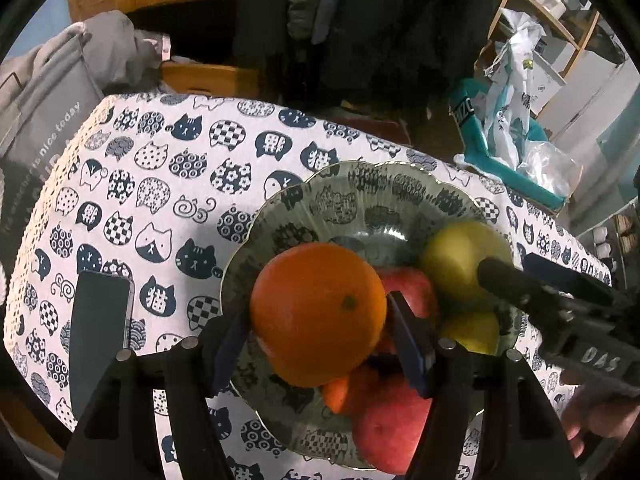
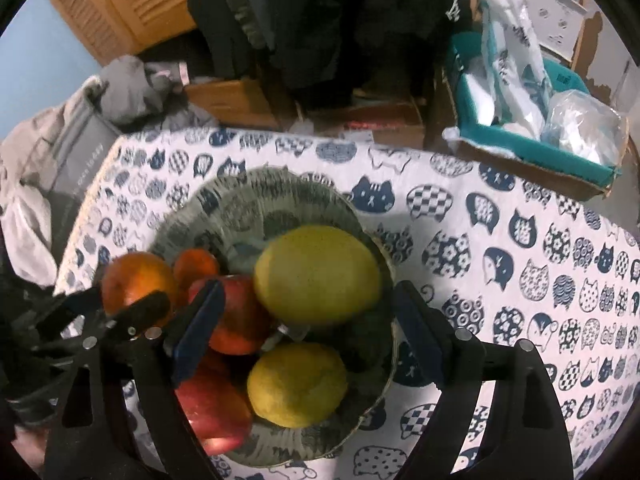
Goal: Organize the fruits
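Both grippers hang over the bowl (image 1: 276, 216), which sits on the cat-print cloth (image 1: 160, 184) and already holds a pile of fruit.

The left gripper (image 1: 320, 320) has its fingers clamped on the orange (image 1: 316, 312), one pad on each side, just above the heap. The right gripper (image 2: 308, 320) has its fingers spread wide around the big lemon (image 2: 316, 274); there's a visible gap on both sides, so it doesn't look gripped.

What could go sideways, as a guess:
- The pile is crowded. A red apple (image 2: 236, 316), a second lemon (image 2: 296, 384) and a small orange (image 2: 196, 268) are all touching or nearly so. If the orange is let go on top, it could roll off the heap and over the rim.
- The two grippers are close together, the right one's fingers reaching in right next to the orange in the left view, so they could bump each other.
- The big lemon is smooth and round, so an off-centre squeeze might pop it out sideways.
- A phone (image 1: 100, 332) lies beside the bowl, right where runaway fruit would land.

Readable text: "DAS" on the right gripper's body, "nice today" on the grey bag (image 1: 44, 120) at the table's edge, and "ZC" on the teal box (image 1: 464, 116). The rest is too blurry.
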Demonstrator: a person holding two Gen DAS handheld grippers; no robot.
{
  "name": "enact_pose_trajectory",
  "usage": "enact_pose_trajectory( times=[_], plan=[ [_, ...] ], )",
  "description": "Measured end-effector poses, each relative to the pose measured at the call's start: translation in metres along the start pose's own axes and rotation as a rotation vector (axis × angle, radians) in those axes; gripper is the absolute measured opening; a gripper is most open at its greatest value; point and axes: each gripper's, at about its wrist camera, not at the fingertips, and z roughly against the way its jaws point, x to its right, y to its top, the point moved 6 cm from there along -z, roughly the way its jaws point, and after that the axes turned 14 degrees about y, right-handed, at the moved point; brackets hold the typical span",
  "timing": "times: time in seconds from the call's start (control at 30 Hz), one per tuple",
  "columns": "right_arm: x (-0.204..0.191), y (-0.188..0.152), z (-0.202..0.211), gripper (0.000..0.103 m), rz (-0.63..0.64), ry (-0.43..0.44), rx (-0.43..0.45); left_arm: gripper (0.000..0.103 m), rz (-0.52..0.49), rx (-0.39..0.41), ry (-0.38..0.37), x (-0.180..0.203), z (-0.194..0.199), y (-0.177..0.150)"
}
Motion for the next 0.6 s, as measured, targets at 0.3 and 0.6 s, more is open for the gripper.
enact_pose_trajectory(
  times=[0.3, 0.6],
  plan=[
    [-0.001, 0.006, 0.030, 0.085, 0.012, -0.036, 0.049, 0.079, -0.033, 0.073, -0.019, 0.011, 0.024, 0.007],
    [-0.007, 0.005, 0.067, 0.085, 0.060, -0.105, 0.098, 0.080, -0.081, 0.147, -0.012, 0.021, 0.064, 0.004]
  ],
)
